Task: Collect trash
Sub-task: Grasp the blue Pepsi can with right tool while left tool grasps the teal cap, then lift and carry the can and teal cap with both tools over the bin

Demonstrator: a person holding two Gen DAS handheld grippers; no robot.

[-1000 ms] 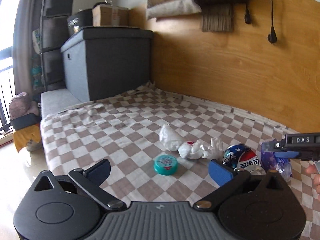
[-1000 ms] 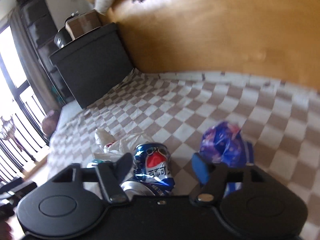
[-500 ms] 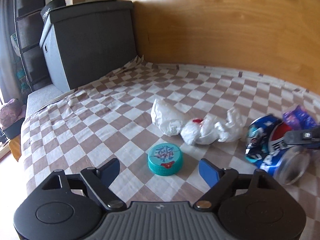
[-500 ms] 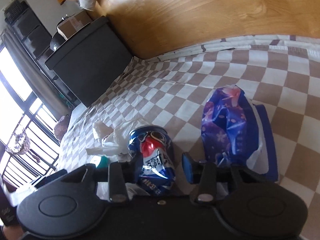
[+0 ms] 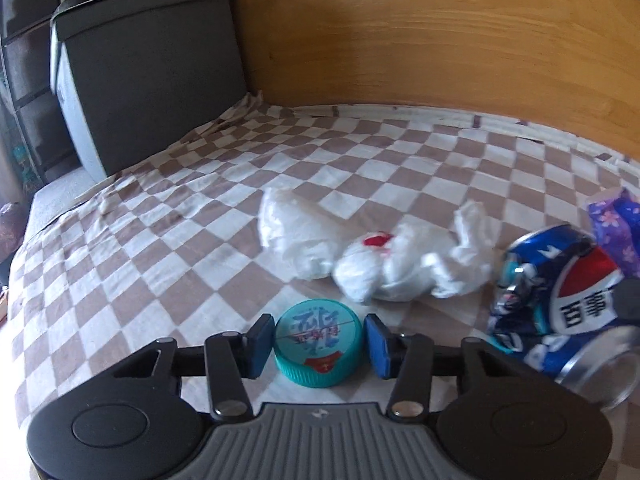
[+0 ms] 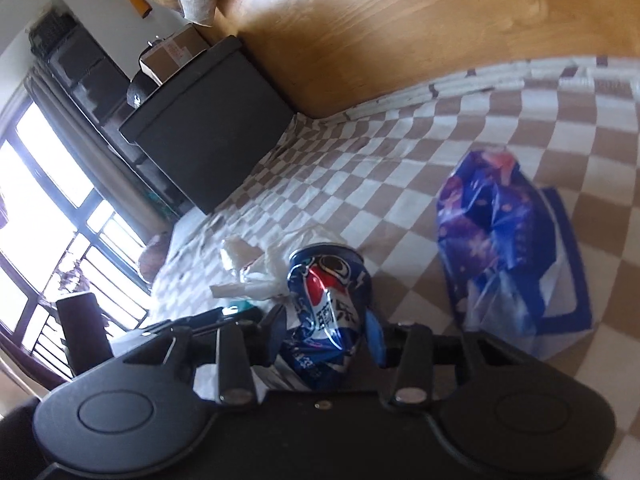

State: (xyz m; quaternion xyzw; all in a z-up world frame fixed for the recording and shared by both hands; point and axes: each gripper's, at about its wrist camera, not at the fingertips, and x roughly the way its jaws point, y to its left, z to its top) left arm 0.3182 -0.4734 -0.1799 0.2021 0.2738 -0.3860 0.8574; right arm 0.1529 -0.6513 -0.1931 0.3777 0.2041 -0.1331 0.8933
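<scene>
A teal round lid [image 5: 319, 345] lies on the checkered cloth [image 5: 168, 240], and my left gripper [image 5: 319, 340] is shut on it, one blue pad touching each side. A crumpled white plastic bag [image 5: 372, 252] lies just behind it. A crushed blue Pepsi can [image 6: 326, 316] lies to the right; my right gripper [image 6: 326, 330] is shut on the can, which also shows in the left wrist view [image 5: 560, 304]. A purple-blue plastic bag [image 6: 500, 232] lies right of the can.
A dark storage box [image 5: 148, 68] stands at the far left end of the bed, with a cardboard box on top. A wooden wall panel [image 5: 440, 40] runs along the back. A window with railing [image 6: 48, 208] is at the left.
Both grippers moved down and forward. The left jaws closed from wide open onto the teal lid. The right jaws narrowed onto the Pepsi can.
</scene>
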